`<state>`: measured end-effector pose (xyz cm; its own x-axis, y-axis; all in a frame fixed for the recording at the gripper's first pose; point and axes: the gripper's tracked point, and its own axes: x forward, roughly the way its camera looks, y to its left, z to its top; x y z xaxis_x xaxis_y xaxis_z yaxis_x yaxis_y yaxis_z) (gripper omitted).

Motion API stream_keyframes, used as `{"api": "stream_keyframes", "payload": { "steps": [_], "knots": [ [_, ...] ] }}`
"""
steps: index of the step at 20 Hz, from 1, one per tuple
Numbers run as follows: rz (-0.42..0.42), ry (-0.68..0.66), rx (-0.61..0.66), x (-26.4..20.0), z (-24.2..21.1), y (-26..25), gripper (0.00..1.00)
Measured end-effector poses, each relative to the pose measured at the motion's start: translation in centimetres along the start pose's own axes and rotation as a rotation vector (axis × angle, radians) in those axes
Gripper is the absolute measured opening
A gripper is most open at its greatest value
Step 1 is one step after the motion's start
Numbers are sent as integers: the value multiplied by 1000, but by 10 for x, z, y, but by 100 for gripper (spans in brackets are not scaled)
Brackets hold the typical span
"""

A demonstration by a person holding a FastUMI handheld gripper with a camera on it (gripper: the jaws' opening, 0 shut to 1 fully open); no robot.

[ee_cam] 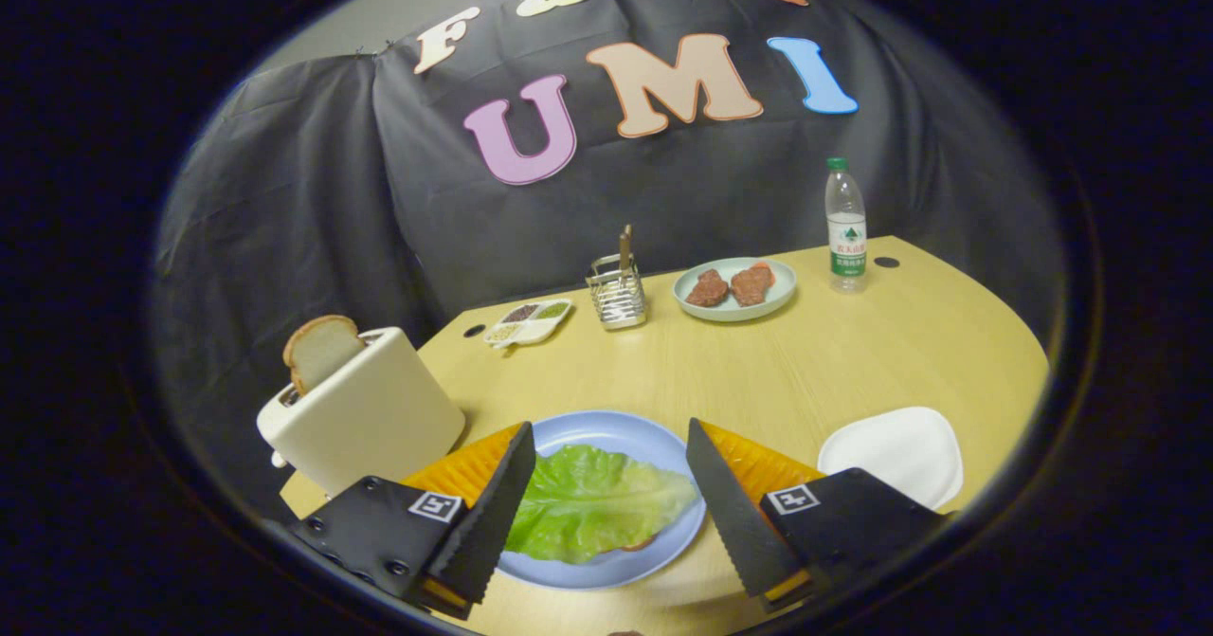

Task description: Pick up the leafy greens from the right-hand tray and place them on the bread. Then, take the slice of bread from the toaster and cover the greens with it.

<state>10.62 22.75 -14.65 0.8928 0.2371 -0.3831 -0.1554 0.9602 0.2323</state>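
While the black serrated tongs (pixel 606 484) gape released, the green lettuce leaf (pixel 592 503) lies between their fingers on the round blue plate (pixel 616 427) near the counter's front edge.

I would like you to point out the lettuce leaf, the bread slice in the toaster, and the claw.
lettuce leaf (pixel 592 503), gripper view, middle of the leaf.
bread slice (pixel 322 350), gripper view, face standing out of the toaster.
claw (pixel 606 503), gripper view, midway between its open fingertips.

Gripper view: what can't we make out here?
- Bread under the leafy greens: just an edge peeks out.
- Slice of bread: lower half sunk in the toaster.
- Blue plate: sides masked by the open gripper.
- Divided dish: contents too small.
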Motion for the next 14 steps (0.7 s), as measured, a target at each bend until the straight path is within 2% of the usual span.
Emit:
{"api": "stream_keyframes", "payload": {
  "steps": [5,11,14],
  "knots": [
    [127,-17,-14,-25,25,65,100],
    [305,-30,-50,-53,48,170,100],
    [363,-22,-55,-55,50,217,100]
  ]
}}
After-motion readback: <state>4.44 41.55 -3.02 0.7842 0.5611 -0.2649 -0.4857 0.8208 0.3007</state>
